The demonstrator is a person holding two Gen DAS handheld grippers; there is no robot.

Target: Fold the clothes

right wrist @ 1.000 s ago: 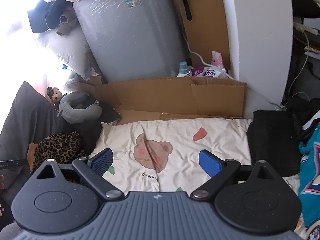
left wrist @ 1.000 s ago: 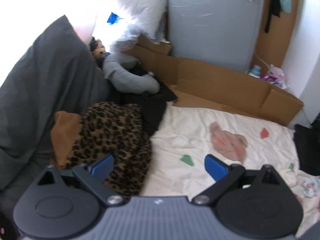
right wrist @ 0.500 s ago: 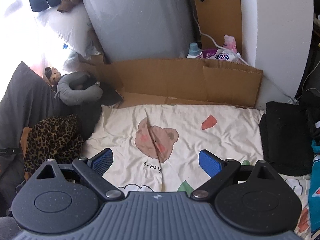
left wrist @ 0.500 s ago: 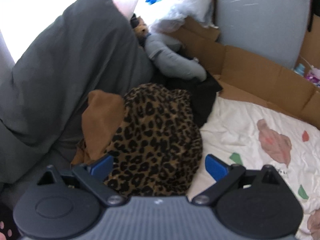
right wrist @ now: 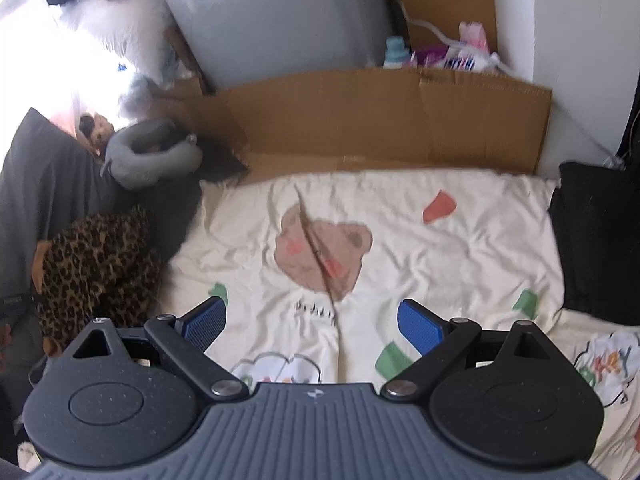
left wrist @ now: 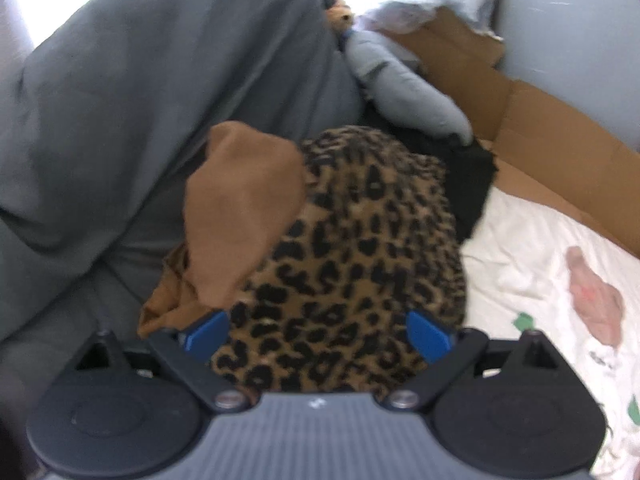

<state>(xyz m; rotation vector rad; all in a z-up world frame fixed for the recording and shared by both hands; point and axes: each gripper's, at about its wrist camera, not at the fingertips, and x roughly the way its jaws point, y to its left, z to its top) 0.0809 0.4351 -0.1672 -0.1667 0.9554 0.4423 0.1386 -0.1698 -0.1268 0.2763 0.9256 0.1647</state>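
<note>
A leopard-print garment point(left wrist: 360, 248) with a plain tan-brown lining point(left wrist: 240, 216) lies bunched at the left edge of the bed. My left gripper point(left wrist: 318, 336) is open, its blue pads on either side of the near end of the heap; whether they touch the cloth is unclear. In the right wrist view the same leopard-print garment point(right wrist: 92, 268) shows at far left. My right gripper point(right wrist: 312, 322) stands open above the cream printed bedsheet point(right wrist: 420, 264), with nothing between its fingers.
A dark grey pillow point(left wrist: 140, 100) rises left of the garment. A grey neck pillow point(right wrist: 152, 156) and black cloth point(left wrist: 468, 184) lie behind it. Cardboard point(right wrist: 380, 120) lines the bed's far edge. A black bag point(right wrist: 596, 236) sits at right.
My left gripper has swung left and closed in on the leopard-print garment, which now fills the space between its fingers. My right gripper has dipped lower toward the sheet.
</note>
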